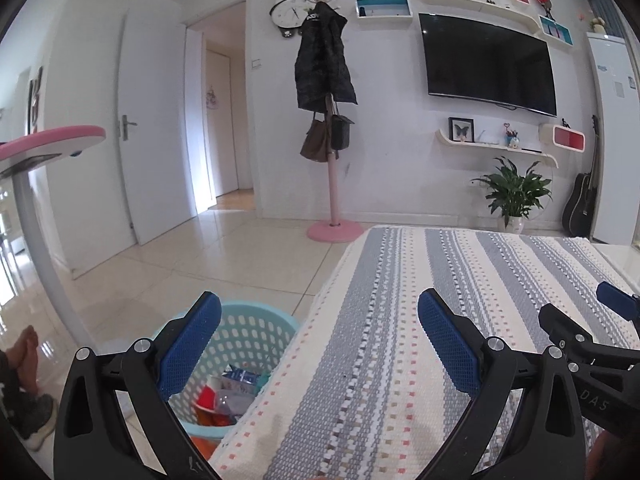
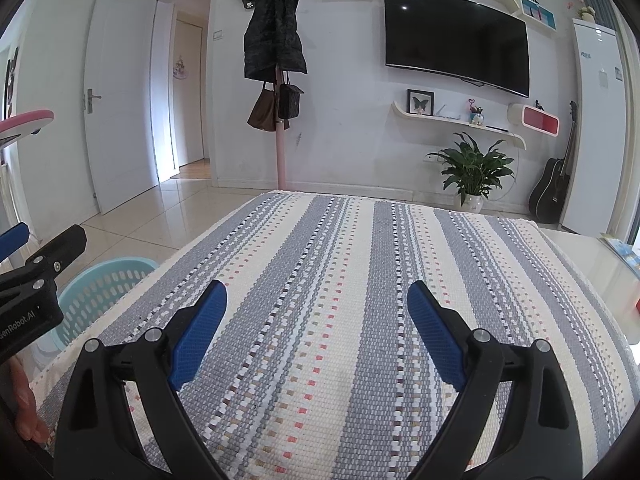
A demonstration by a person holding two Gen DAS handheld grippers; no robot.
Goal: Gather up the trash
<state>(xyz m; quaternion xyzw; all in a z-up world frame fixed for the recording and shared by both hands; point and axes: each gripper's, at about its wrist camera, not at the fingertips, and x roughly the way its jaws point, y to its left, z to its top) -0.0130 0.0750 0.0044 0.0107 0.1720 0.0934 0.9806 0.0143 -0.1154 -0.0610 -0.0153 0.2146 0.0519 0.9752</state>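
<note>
I see white walls, glossy beige tile floor (image 1: 224, 256). Black wall TV (image 2: 456, 36) over curved shelf (image 2: 460, 120). Coat rack (image 1: 326, 92) with dark coat, 2 bags beside open white door (image 1: 156, 132). Potted plant (image 2: 472, 168), guitar (image 2: 554, 184) at right. Striped woven cloth (image 2: 352, 300) covers table before me.
</note>
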